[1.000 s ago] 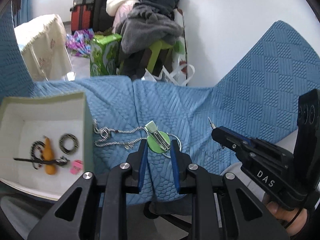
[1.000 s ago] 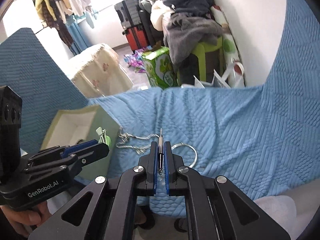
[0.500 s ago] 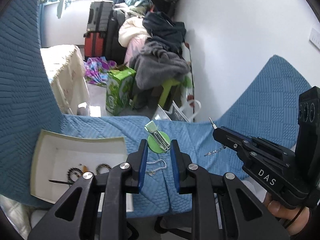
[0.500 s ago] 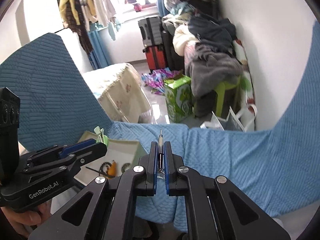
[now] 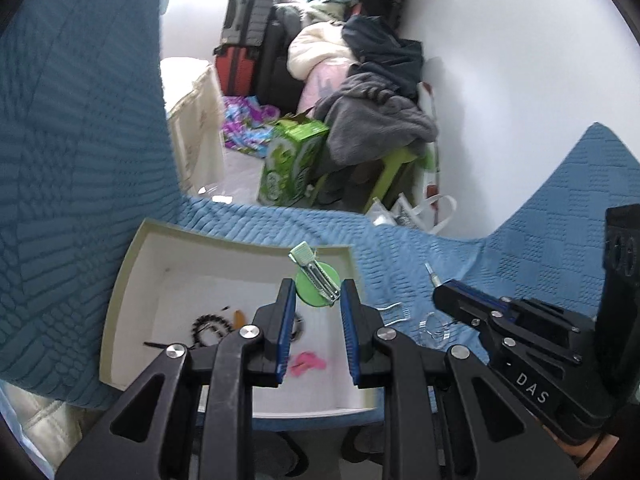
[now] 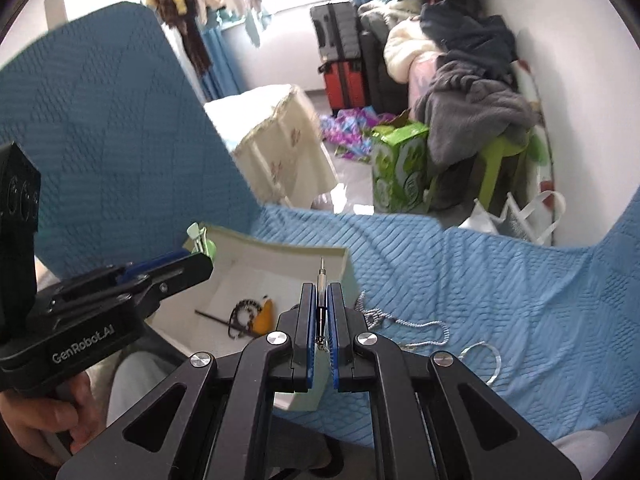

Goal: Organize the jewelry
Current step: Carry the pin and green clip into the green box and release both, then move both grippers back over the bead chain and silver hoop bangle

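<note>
My left gripper [image 5: 316,300] is shut on a green disc hair clip [image 5: 316,280] with a metal clasp, held over the far right part of the white open box [image 5: 120,280]. In the box lie a black bead bracelet [image 5: 210,324], an orange piece [image 5: 239,316], a black stick [image 5: 160,345] and a pink clip [image 5: 306,362]. My right gripper [image 6: 321,296] is shut on a thin metal pin [image 6: 321,280] above the box's right wall [image 6: 280,248]. A silver chain [image 6: 404,322] and a clear bangle [image 6: 486,360] rest on the blue cloth [image 6: 520,280] to the right of the box.
Beyond the cloth's far edge the floor holds a green carton [image 6: 400,168], a green stool [image 6: 500,164] under piled clothes, suitcases [image 6: 340,52] and a cream-covered table [image 6: 280,140]. A hand [image 6: 36,424] grips the left tool's handle.
Both grippers swung left off the chain and bangle, so the box now lies under them. The left still holds the green clip and the right the pin.
</note>
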`<state>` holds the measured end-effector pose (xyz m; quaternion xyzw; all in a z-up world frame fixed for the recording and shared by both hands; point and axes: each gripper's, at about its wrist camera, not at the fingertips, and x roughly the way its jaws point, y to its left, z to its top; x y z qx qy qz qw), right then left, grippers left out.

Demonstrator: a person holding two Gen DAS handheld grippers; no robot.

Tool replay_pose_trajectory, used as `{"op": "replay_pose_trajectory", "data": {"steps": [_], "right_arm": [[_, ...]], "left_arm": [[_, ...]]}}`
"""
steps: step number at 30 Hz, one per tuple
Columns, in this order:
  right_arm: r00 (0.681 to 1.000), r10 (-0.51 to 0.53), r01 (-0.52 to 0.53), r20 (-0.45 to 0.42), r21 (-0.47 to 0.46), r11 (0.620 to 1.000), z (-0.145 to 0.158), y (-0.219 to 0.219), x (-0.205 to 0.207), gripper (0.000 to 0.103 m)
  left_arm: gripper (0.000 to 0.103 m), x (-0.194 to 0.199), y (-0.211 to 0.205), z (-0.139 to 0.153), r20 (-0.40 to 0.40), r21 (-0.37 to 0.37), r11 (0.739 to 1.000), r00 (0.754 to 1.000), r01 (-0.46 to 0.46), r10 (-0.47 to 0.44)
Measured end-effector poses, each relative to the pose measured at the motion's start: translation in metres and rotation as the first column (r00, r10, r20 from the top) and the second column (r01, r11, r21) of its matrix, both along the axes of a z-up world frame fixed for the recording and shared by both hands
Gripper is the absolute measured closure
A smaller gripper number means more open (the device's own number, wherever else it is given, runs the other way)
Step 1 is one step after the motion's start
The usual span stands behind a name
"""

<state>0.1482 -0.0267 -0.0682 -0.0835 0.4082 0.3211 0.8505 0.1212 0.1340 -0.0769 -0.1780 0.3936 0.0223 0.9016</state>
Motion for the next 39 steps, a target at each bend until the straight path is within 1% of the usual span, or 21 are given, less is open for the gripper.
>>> {"op": "replay_pose_trajectory", "data": {"steps": [2,4,6,8,10,14,19,21,22,23,24,25,27,29,32,35,36,39], "right_arm": [[1.000,-0.001,0.001,0.030,-0.007,1.000,-0.008,0.007,-0.003,0.099],[0.999,0.004,-0.004,0.034,-0.009,1.000,-0.017,0.013,-0.002,0.099],[1.000,0.017,-0.017,0.018,-0.020,1.000,-0.027,0.020,-0.001,0.099],[1.000,0.024,-0.024,-0.008,-0.022,0.999,-0.036,0.022,-0.002,0.099],[0.999,0.037,-0.038,-0.024,-0.031,0.999,-0.042,0.026,-0.002,0.099],[0.998,0.045,-0.047,-0.040,-0.051,0.998,-0.051,0.030,-0.003,0.099],[0.997,0.046,-0.048,-0.060,-0.034,0.998,-0.051,0.030,0.002,0.097],[0.997,0.045,-0.046,-0.057,-0.016,0.999,-0.045,0.028,0.003,0.095],[0.997,0.046,-0.046,-0.056,-0.011,0.999,-0.042,0.028,0.004,0.090],[0.997,0.048,-0.048,-0.053,-0.003,0.999,-0.039,0.026,0.004,0.079],[0.998,0.049,-0.049,-0.047,0.008,0.999,-0.035,0.024,0.004,0.077],[0.998,0.049,-0.048,-0.040,0.017,0.999,-0.030,0.021,0.005,0.076],[0.999,0.045,-0.044,-0.025,0.030,0.999,-0.020,0.015,0.006,0.076],[0.999,0.039,-0.038,-0.006,0.044,0.998,-0.008,0.006,0.007,0.076],[0.999,0.024,-0.026,0.034,0.063,0.998,0.014,-0.011,0.008,0.076],[0.998,0.002,-0.007,0.065,0.075,0.997,0.030,-0.029,0.009,0.076],[0.996,-0.010,0.003,0.084,0.081,0.997,0.038,-0.039,0.009,0.076],[0.993,-0.048,0.038,0.106,0.098,0.994,0.048,-0.061,0.011,0.076]], "left_arm": [[0.080,0.001,0.007,-0.015,-0.015,-0.003,1.000,1.000,-0.011,0.010],[0.080,-0.001,0.011,-0.026,-0.028,0.005,1.000,0.999,-0.024,0.024],[0.080,0.000,0.017,-0.038,-0.045,-0.011,1.000,0.999,-0.029,0.029],[0.080,-0.002,0.020,-0.045,-0.055,-0.003,0.999,0.998,-0.038,0.038],[0.080,-0.002,0.024,-0.052,-0.064,-0.012,0.999,0.997,-0.043,0.042],[0.080,-0.002,0.025,-0.060,-0.076,-0.024,0.999,0.996,-0.047,0.045],[0.079,0.001,0.025,-0.057,-0.071,-0.021,0.998,0.996,-0.052,0.051],[0.079,0.001,0.027,-0.052,-0.065,-0.010,0.997,0.995,-0.078,0.077],[0.074,0.000,0.027,-0.050,-0.061,-0.008,0.997,0.995,-0.080,0.079],[0.067,0.000,0.027,-0.048,-0.061,0.001,0.996,0.994,-0.086,0.086],[0.050,-0.003,0.027,-0.044,-0.059,0.020,0.994,0.993,-0.105,0.106],[0.040,-0.004,0.027,-0.040,-0.048,0.026,0.993,0.992,-0.117,0.118],[0.038,-0.006,0.027,-0.032,-0.022,0.022,0.991,0.991,-0.134,0.134],[0.038,-0.006,0.025,-0.022,-0.014,0.016,0.990,0.990,-0.137,0.137],[0.038,-0.005,0.017,-0.009,0.014,0.023,0.992,0.992,-0.125,0.124],[0.038,-0.005,0.002,0.009,0.053,0.010,0.995,0.994,-0.096,0.095],[0.038,-0.004,-0.004,0.013,0.062,0.008,0.996,0.994,-0.087,0.086],[0.039,0.000,-0.020,0.021,0.079,-0.005,0.999,0.996,-0.050,0.051]]}}
